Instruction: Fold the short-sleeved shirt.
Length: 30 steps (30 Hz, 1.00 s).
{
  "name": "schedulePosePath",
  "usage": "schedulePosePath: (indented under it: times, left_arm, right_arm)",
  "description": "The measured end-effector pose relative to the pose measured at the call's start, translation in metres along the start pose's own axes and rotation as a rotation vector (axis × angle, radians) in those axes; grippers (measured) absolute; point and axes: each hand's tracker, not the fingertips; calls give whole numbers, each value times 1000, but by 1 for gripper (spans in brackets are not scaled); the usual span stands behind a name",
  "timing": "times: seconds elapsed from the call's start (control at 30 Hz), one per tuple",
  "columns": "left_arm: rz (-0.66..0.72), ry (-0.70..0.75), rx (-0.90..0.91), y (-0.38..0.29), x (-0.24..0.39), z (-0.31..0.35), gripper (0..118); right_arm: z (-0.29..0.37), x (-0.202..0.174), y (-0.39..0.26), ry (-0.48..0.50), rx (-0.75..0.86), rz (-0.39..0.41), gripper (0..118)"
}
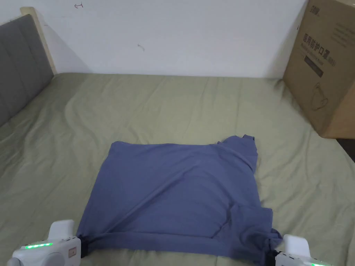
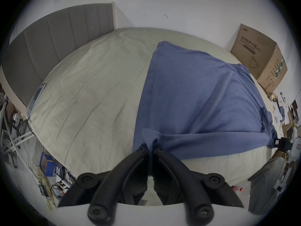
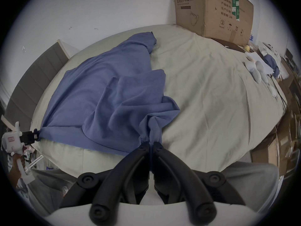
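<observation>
Left hand-held gripper (image 2: 150, 148) and right hand-held gripper (image 3: 151, 142): each clamped on a near corner of the shirt (image 1: 176, 194).
We hold the shirt on the bed (image 1: 173, 100); uneven pulling could slip the bunched right corner free.

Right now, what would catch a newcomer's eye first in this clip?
The blue shirt lies spread on the pale green bed, partly folded. The left gripper and right gripper each pinch a near corner of it, stretching the edge between them. A big cardboard box sits at the bed's far right.
</observation>
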Motion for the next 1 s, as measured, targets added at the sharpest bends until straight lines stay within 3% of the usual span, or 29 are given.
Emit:
schedulePosePath:
  times: [0.03, 0.07, 0.17, 0.23, 0.53, 0.67, 0.73, 0.77, 0.8, 0.83, 0.87, 1.0]
  left_arm:
    - [8, 5, -8, 1, 1, 2, 8]
    - [19, 0, -21, 2, 1, 5, 20]
    - [60, -24, -4, 8, 5, 23, 87]
    - [102, -51, 89, 17, 9, 42, 91]
    - [-12, -83, 543, 84, 57, 144, 91]
    - [-22, -71, 704, 96, 69, 167, 90]
    - [-28, -72, 763, 96, 73, 174, 86]
    - [-29, -82, 793, 94, 75, 177, 73]
    - [-32, -102, 803, 93, 76, 179, 52]
    - [-31, -114, 800, 92, 76, 179, 21]
    - [-29, -120, 789, 92, 77, 179, 0]
    - [-73, -107, 778, 83, 81, 170, 0]
  right_arm:
    - [4, -2, 2, -7, 5, -7, 10]
    - [10, -5, 5, -20, 11, -6, 27]
    - [28, -13, 21, -20, 76, 49, 83]
    - [45, -23, 38, -26, 152, 82, 90]
    - [142, -73, 108, -68, 586, 151, 90]
    - [167, -88, 114, -106, 724, 175, 88]
    - [174, -93, 114, -112, 761, 172, 74]
    - [178, -95, 113, -115, 773, 174, 51]
    - [181, -97, 112, -119, 780, 177, 29]
    - [181, -99, 112, -126, 786, 177, 6]
    - [181, -100, 110, -139, 802, 180, 0]
    - [182, -101, 109, -129, 813, 197, 0]
